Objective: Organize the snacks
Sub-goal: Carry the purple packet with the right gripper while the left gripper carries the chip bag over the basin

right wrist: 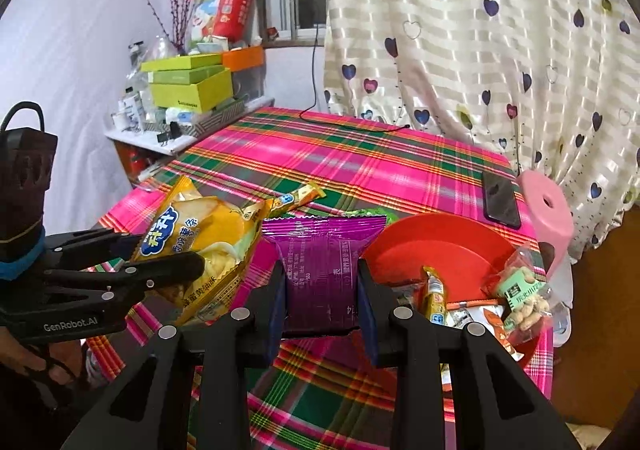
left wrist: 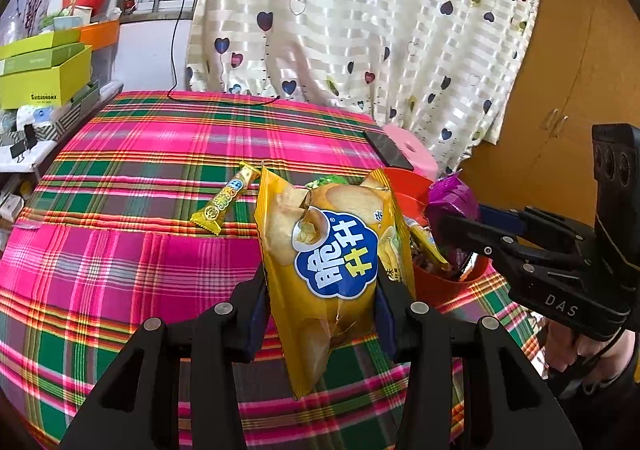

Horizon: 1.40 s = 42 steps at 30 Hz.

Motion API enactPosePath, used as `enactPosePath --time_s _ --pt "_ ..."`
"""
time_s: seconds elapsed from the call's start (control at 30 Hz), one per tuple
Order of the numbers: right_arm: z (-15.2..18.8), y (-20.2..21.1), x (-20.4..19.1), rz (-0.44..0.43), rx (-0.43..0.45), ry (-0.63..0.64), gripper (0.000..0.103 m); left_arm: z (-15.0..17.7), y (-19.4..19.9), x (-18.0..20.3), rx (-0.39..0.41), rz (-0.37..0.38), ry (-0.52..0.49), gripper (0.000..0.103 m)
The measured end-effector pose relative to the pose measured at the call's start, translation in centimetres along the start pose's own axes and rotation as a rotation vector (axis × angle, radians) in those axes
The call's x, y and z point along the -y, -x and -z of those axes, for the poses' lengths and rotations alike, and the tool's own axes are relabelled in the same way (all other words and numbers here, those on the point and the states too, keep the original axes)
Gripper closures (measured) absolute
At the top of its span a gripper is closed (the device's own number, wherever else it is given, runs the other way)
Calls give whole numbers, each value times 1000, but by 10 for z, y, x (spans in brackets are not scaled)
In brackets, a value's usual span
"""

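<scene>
The left tool (left wrist: 320, 314) pinches a yellow chip bag (left wrist: 332, 262) lifted over the plaid bench (left wrist: 140, 270); the right tool (right wrist: 322, 314) pinches a purple snack packet (right wrist: 324, 270). Beyond, the red bowl (right wrist: 400, 254) already holds several snacks. One yellow wafer bar (left wrist: 226, 204) remains on the cloth. Only the right view shows the bowl's contents, among them a peanut packet (right wrist: 524, 298).

The tablecloth (left wrist: 152, 154) is plaid in hot pink, green and orange, and the curtain (left wrist: 360, 30) behind it is cream-striped with dark hearts. The chip bag (left wrist: 332, 262) is yellow with a blue-and-white logo, the snack packet (right wrist: 324, 262) is purple, and the bowl (right wrist: 432, 246) is red.
</scene>
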State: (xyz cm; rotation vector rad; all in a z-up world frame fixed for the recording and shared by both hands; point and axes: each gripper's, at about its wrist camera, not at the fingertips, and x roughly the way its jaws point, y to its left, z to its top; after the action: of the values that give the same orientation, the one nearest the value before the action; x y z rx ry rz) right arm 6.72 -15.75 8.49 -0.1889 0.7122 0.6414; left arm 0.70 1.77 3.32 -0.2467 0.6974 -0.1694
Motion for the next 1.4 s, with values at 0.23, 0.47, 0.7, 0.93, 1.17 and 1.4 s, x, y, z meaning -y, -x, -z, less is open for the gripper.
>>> enactPosePath --time_s 0.23,0.47,0.7,0.93,1.17,1.4 --pt "5 12 3 6 15 -8 74 1 2 8 -1 11 -9 58" --pt "12 20 10 14 22 -29 74 3 -2 23 -19 34 -36 57" --pt "20 23 25 27 11 -54 74 3 -16 39 -50 60 -61 57" --pt "26 25 39 37 7 -81 74 2 -26 48 -72 69 -78 57" --pt "32 27 57 51 6 -115 74 -3 -37 59 -85 78 -98 57" --pt "37 39 92 115 21 -183 74 -17 -45 63 -64 80 -80 57"
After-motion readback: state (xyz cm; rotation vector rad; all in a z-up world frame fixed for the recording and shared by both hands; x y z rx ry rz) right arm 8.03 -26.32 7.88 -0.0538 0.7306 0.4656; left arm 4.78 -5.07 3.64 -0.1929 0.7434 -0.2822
